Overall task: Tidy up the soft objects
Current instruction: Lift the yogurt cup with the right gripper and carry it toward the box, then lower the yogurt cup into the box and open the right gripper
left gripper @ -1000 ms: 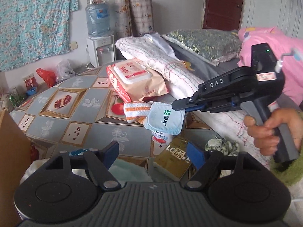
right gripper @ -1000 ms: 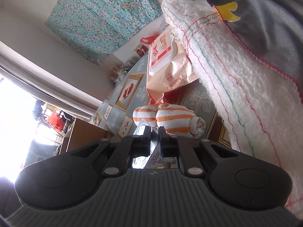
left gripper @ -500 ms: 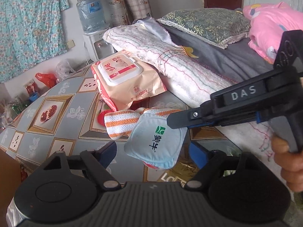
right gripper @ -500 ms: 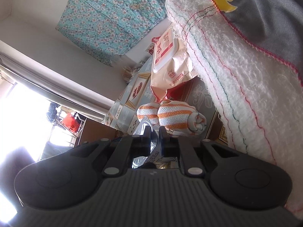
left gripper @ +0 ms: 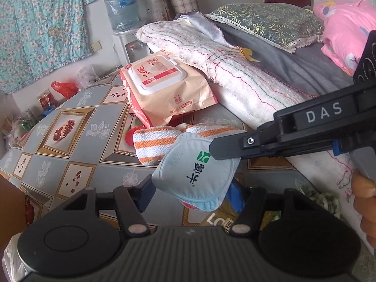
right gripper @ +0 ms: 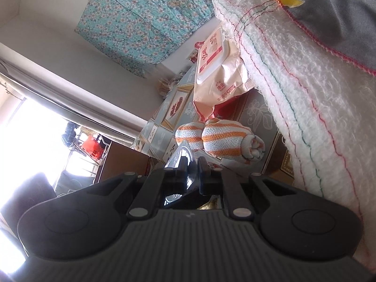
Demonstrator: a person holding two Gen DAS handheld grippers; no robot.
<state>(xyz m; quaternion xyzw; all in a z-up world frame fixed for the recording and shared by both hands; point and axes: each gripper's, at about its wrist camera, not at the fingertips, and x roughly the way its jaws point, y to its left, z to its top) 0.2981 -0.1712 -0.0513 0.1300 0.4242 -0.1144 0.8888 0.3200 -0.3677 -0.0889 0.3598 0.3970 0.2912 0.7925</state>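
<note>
A small yogurt cup with a light blue foil lid (left gripper: 195,176) hangs tilted over the table edge. My right gripper (left gripper: 212,150) comes in from the right, shut on the lid's rim. In the right wrist view the shiny foil lid (right gripper: 179,158) is pinched in the right gripper (right gripper: 191,164). My left gripper (left gripper: 190,193) is below the cup. Its jaws are closing with the cup between them, and a little gap still shows beside the blue pads (left gripper: 146,191). A rolled orange-striped towel (left gripper: 152,143) (right gripper: 223,141) lies just behind the cup.
A pack of wet wipes (left gripper: 164,89) lies on the patterned tablecloth (left gripper: 70,141) against a white blanket (left gripper: 235,77) on the bed. A pillow (left gripper: 270,21) and pink quilt (left gripper: 347,28) lie farther back. A gold box (left gripper: 218,221) sits under the cup. A person's fingers (left gripper: 364,188) hold the right handle.
My left gripper moved forward and down toward the cup, and its jaws have narrowed around it. The right gripper kept its hold on the lid, almost still.
</note>
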